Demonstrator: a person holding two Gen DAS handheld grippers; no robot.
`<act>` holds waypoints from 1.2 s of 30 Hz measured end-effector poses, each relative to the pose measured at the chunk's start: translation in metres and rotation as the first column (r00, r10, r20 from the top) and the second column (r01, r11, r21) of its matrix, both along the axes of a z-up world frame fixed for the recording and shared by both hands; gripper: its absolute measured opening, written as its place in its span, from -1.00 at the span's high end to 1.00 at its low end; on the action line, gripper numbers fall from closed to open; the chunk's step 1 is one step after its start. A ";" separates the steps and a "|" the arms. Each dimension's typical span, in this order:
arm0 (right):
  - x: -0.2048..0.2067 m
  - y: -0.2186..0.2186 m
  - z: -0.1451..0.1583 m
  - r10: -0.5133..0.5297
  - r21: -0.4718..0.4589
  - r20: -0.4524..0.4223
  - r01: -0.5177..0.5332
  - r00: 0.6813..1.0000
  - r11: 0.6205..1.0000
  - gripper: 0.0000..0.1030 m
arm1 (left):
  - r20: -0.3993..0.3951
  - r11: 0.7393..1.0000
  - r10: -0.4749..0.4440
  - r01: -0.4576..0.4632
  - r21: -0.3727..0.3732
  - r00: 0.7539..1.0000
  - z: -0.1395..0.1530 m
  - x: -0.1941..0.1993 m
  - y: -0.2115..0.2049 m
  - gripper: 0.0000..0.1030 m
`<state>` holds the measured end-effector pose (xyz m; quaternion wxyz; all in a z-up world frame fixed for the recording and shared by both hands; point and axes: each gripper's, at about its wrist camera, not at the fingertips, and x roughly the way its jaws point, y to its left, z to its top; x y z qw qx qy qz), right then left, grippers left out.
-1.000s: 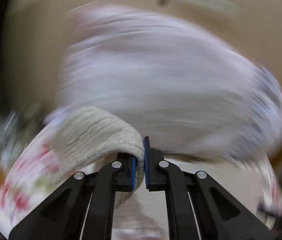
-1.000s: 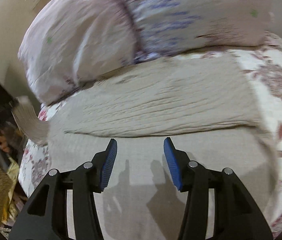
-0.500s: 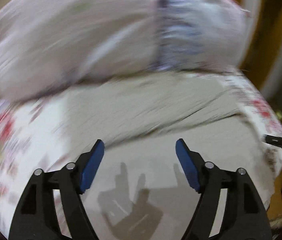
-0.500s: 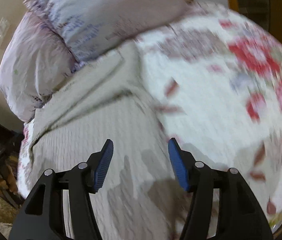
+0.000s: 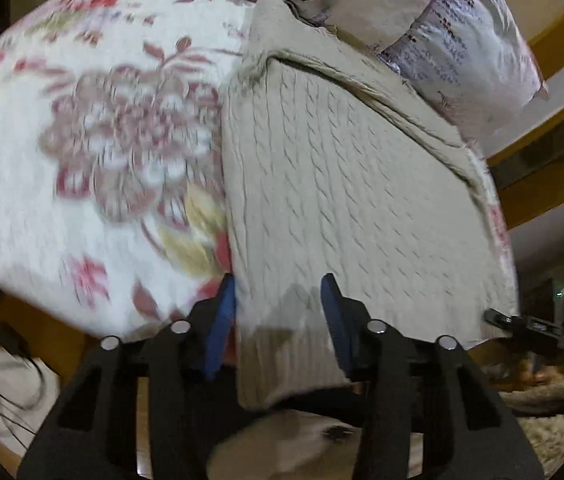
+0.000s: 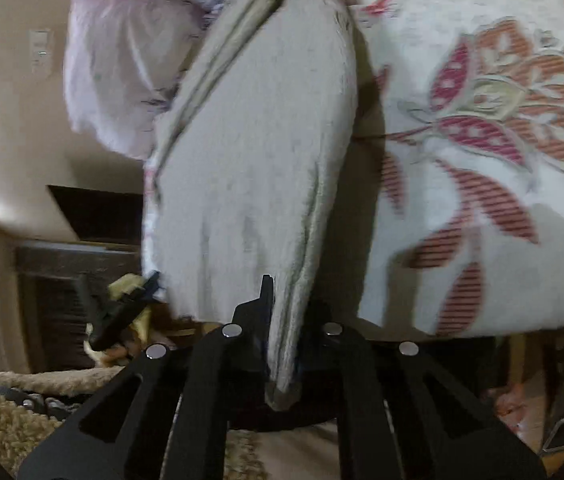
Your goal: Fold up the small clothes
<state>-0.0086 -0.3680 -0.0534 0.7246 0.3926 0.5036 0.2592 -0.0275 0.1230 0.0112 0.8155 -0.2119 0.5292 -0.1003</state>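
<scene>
Both grippers work the beige sweater [image 5: 354, 200] lying below the pillow [image 5: 462, 40]: right gripper [image 6: 284, 320] clenched on its near hem, left gripper [image 5: 277, 320] spread wide around the other corner. Lifting one-sided could drag the folded sleeve askew.

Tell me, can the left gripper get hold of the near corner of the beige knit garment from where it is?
Probably yes. The left gripper has its jaws open astride the near corner of the beige knit garment, which hangs over the edge of the floral bedspread. Nothing lies between the jaws and the cloth.
</scene>
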 end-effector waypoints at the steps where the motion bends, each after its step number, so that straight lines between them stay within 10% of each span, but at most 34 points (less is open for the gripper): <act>1: 0.003 0.001 0.005 -0.003 0.018 0.025 0.002 1.000 1.000 0.84 | -0.008 1.000 0.000 0.000 -0.020 1.000 -0.001 -0.002 -0.002 0.28; 4: 0.021 0.003 0.029 -0.024 0.059 0.112 0.017 0.993 0.998 0.84 | -0.059 0.997 -0.016 0.012 -0.080 0.998 -0.008 0.001 -0.010 0.77; 16: 0.214 -0.008 0.116 -0.322 0.117 0.344 0.300 0.882 0.947 0.84 | 0.289 0.992 0.083 -0.051 -0.117 0.954 0.085 0.197 0.016 0.85; 18: 0.245 -0.015 0.107 -0.391 0.089 0.292 0.383 0.873 0.920 0.81 | 0.263 0.990 0.111 -0.083 -0.115 0.958 0.079 0.235 0.017 0.70; 22: 0.271 -0.014 0.088 -0.451 0.022 0.126 0.452 0.884 0.892 -0.26 | 0.137 0.991 0.132 -0.132 -0.009 0.982 0.055 0.271 0.022 -0.43; 27: 0.232 -0.015 0.089 -0.390 -0.063 0.220 0.412 0.894 0.909 -0.53 | 0.054 0.989 0.083 -0.075 -0.124 0.995 0.024 0.255 0.043 -0.55; 33: 0.213 -0.019 0.072 -0.363 -0.063 0.167 0.377 0.917 0.924 -0.53 | 0.010 0.985 0.069 -0.067 -0.160 0.998 -0.008 0.258 0.032 -0.29; 36: 0.212 -0.011 0.073 -0.338 -0.065 0.172 0.353 0.925 0.934 -0.53 | -0.034 0.962 0.112 -0.117 -0.248 0.993 -0.020 0.266 0.028 0.62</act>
